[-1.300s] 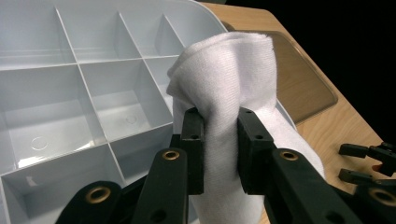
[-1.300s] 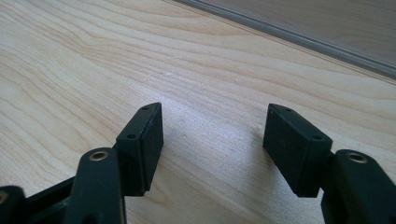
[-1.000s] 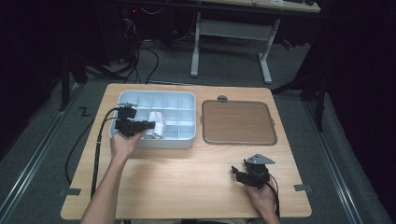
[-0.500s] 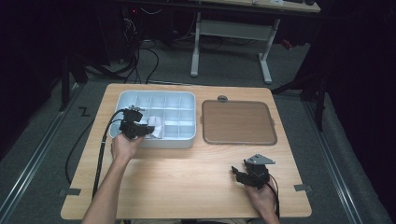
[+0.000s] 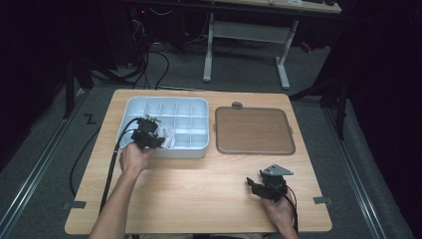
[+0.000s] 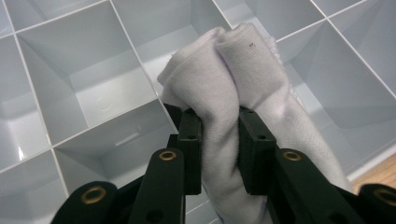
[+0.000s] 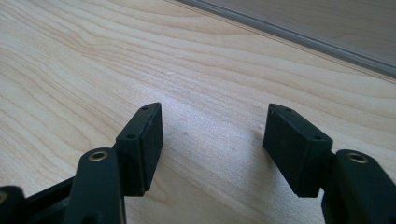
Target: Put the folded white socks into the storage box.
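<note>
Between the two black jaws of the left gripper sits a white cloth, pinched at its middle so that it bulges out in two rounded folds beyond the tips and trails down to the right. Both pads press into the fabric. Under the cloth lie the square compartments of a pale tray; the bundle hangs over a divider wall, and which cell it belongs to I cannot tell. From the high view, the left gripper is at the tray's near left part, with the cloth just to its right. A brown lid lies beside the tray. Well apart, the right gripper rests low over the bare table, jaws spread with nothing between them.
</note>
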`<state>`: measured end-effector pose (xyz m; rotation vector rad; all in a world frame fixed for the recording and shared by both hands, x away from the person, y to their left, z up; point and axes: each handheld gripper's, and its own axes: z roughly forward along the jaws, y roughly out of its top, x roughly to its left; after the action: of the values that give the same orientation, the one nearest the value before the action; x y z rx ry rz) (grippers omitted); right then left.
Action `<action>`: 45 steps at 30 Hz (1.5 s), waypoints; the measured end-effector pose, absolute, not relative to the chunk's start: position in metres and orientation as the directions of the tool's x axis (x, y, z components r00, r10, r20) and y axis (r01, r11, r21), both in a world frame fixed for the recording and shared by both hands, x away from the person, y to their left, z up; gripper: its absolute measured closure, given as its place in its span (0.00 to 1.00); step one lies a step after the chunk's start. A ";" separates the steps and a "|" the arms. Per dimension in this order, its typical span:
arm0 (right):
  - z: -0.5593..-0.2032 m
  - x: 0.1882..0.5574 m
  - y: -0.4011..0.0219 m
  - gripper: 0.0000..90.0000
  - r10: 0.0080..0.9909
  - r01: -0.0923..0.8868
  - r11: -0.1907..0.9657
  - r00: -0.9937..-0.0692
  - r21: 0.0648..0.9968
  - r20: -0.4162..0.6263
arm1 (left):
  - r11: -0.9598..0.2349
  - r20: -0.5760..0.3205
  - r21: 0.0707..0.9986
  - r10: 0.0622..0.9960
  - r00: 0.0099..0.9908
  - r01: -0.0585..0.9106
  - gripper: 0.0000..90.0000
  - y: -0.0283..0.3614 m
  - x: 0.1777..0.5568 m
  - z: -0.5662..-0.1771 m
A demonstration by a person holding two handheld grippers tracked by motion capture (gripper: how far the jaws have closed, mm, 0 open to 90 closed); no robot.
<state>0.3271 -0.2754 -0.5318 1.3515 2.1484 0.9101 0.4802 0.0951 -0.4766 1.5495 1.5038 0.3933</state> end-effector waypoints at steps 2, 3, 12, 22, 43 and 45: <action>-0.532 0.327 -0.275 0.42 0.905 0.615 0.305 -0.424 0.728 -0.021 | 0.150 -0.344 0.769 0.916 0.204 0.621 0.82 0.094 0.480 -0.477; -0.532 0.327 -0.275 0.42 0.905 0.615 0.305 -0.425 0.727 -0.021 | 0.138 -0.331 0.773 0.921 0.207 0.620 0.82 0.093 0.480 -0.477; -0.532 0.327 -0.275 0.42 0.905 0.615 0.305 -0.425 0.727 -0.021 | 0.146 -0.327 0.771 0.926 0.189 0.620 0.80 0.091 0.480 -0.475; -0.532 0.327 -0.275 0.42 0.905 0.614 0.306 -0.425 0.727 -0.021 | 0.199 -0.361 0.791 0.916 0.178 0.579 0.60 0.101 0.477 -0.468; -0.532 0.327 -0.275 0.42 0.905 0.615 0.305 -0.425 0.727 -0.021 | 0.277 -0.437 0.818 0.869 0.232 0.504 0.66 0.094 0.465 -0.442; -0.532 0.327 -0.275 0.42 0.905 0.615 0.305 -0.425 0.727 -0.021 | 0.276 -0.438 0.812 0.871 0.223 0.515 0.70 0.092 0.467 -0.445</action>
<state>0.3271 -0.2753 -0.5318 1.3515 2.1488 0.9104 0.4672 0.0922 -0.4452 1.3797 1.4342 0.4039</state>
